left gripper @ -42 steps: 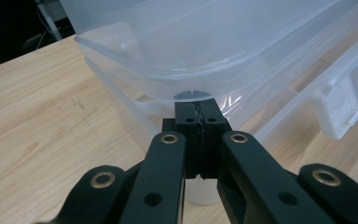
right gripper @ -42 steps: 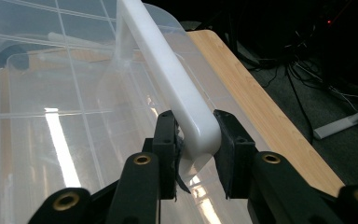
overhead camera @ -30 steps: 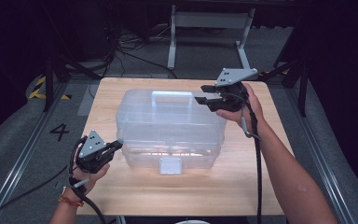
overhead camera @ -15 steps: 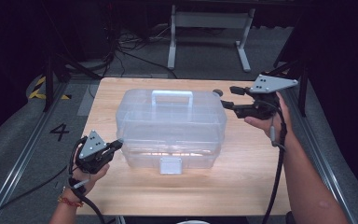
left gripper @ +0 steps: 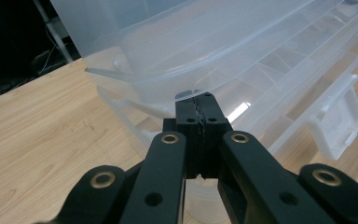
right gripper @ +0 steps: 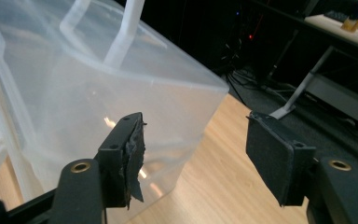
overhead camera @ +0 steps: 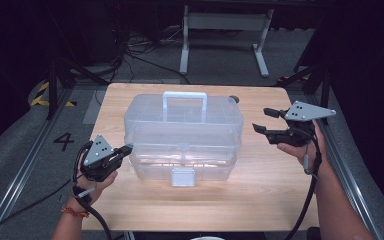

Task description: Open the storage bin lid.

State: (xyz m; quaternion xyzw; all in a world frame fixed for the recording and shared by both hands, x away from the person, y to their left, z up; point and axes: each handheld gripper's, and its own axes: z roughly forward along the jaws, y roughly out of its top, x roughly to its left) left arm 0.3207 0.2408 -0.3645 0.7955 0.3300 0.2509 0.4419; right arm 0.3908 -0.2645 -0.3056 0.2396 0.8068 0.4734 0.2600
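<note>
A clear plastic storage box (overhead camera: 182, 135) with a handle (overhead camera: 185, 102) on its lid and a front latch (overhead camera: 182, 176) stands in the middle of the wooden table (overhead camera: 260, 200). My left gripper (overhead camera: 128, 148) is shut, and its tips rest against the box's lower left corner, seen close up in the left gripper view (left gripper: 201, 100). My right gripper (overhead camera: 263, 120) hovers just right of the box and points at its side wall (right gripper: 121, 107). Its jaws have just been opening and nothing sits between its pads (right gripper: 272, 154).
A small dark round object (overhead camera: 234, 99) lies on the table behind the box's right rear corner. A white metal stand (overhead camera: 225, 30) and cables lie on the floor beyond the far edge. Bare table runs along the front and right.
The right gripper has moved from above the box's right rear top to the right and down beside the box, with its jaws wider apart. The left gripper has stayed put.
</note>
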